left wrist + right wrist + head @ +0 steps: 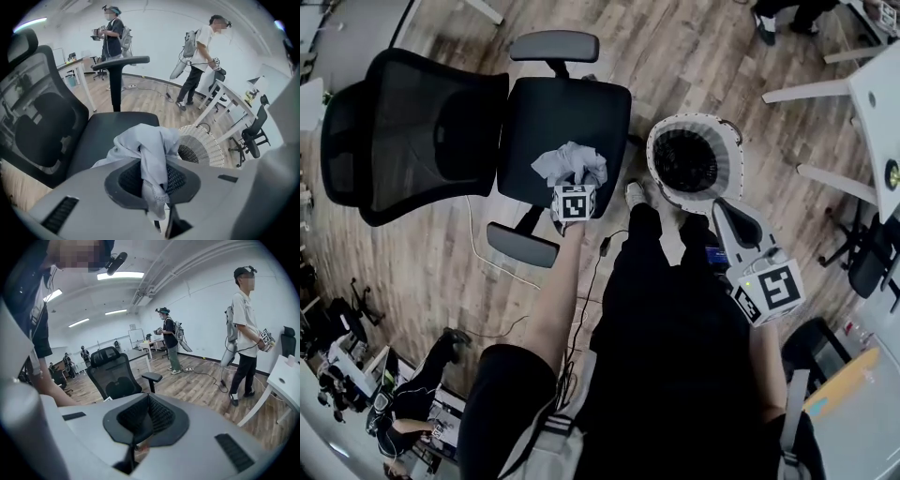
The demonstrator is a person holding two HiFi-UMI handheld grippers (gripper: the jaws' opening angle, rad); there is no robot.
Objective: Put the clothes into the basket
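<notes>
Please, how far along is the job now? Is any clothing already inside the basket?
Done: nothing yet; the white wicker basket shows no clothing inside. In hand: the left tool is shut on a pale grey garment, over the office chair seat. The right tool is shut and empty. Left to do: carry the garment over to the basket beside the chair and release it there.

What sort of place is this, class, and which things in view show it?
Most likely an open-plan office or lab used for recording sessions. There is a mesh office chair on wood-look flooring, there are white desks along the edges, and other people stand about carrying similar rigs.
</notes>
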